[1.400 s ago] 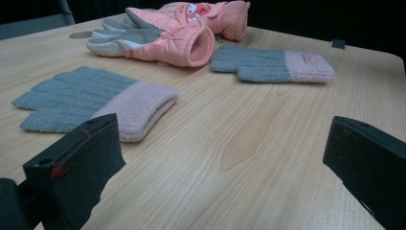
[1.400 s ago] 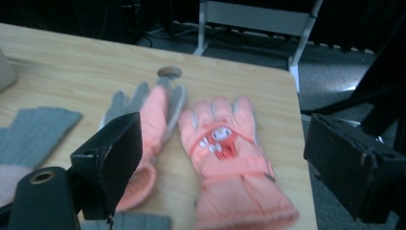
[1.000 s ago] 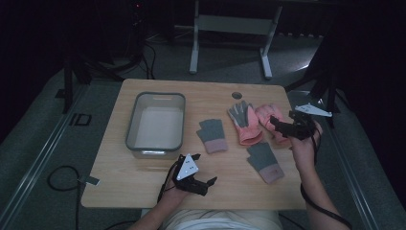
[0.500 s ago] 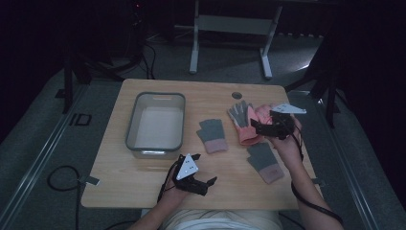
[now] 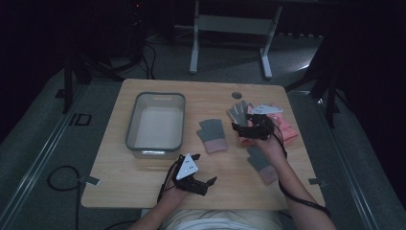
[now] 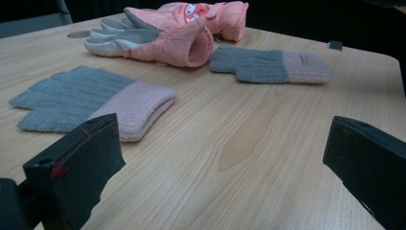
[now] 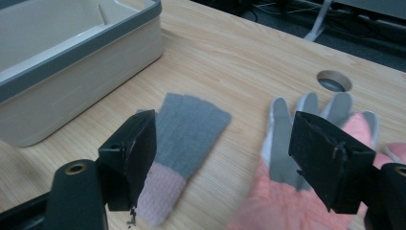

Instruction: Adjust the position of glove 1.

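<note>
From the high view, on the wooden table (image 5: 143, 184) I see my left gripper (image 5: 208, 182) near the front edge with jaws spread, and my right gripper (image 5: 238, 130) over the pink-and-grey padded glove (image 5: 287, 128), right of the grey bin (image 5: 155, 125). Along the left gripper view, two knit gloves (image 6: 91, 98) (image 6: 270, 64) lie flat, apart. Through the right gripper view, my jaws stand wide, gripping nothing, above the padded glove's palm.

your high view looks forward and down on the whole worktop (image 5: 143, 191). your two gripper views sit low and close, facing opposite ways, sharing the grey knit glove (image 6: 91, 103) (image 7: 184, 129).
</note>
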Demonstrator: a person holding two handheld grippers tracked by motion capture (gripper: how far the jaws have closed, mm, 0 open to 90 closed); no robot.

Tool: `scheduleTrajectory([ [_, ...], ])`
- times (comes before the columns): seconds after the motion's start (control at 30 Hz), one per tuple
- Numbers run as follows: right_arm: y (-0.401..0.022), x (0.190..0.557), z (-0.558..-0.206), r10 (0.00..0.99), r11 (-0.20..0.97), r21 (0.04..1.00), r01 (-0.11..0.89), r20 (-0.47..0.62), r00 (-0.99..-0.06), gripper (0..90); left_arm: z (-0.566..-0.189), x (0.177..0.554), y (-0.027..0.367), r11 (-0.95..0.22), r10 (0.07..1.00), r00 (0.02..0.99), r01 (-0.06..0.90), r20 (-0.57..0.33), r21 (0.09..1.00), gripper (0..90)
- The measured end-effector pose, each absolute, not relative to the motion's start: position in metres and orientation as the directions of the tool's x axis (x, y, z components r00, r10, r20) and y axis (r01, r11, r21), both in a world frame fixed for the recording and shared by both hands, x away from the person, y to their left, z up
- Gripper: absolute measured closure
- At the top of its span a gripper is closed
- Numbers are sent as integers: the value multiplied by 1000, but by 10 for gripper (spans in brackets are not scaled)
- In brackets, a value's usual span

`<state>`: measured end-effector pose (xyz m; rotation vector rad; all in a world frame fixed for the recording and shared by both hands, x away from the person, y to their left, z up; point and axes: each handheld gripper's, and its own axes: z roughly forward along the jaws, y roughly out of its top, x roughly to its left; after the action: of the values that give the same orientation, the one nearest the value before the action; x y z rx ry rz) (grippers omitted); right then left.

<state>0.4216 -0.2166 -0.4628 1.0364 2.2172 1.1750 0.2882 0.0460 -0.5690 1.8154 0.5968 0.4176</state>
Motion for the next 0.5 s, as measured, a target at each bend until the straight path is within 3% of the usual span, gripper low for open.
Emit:
scheduleTrajectory([
  [0.5, -172, 435, -496, 692, 463, 778, 425, -17, -722, 450, -569, 288, 47, -251, 585, 811, 190, -7, 949, 0],
])
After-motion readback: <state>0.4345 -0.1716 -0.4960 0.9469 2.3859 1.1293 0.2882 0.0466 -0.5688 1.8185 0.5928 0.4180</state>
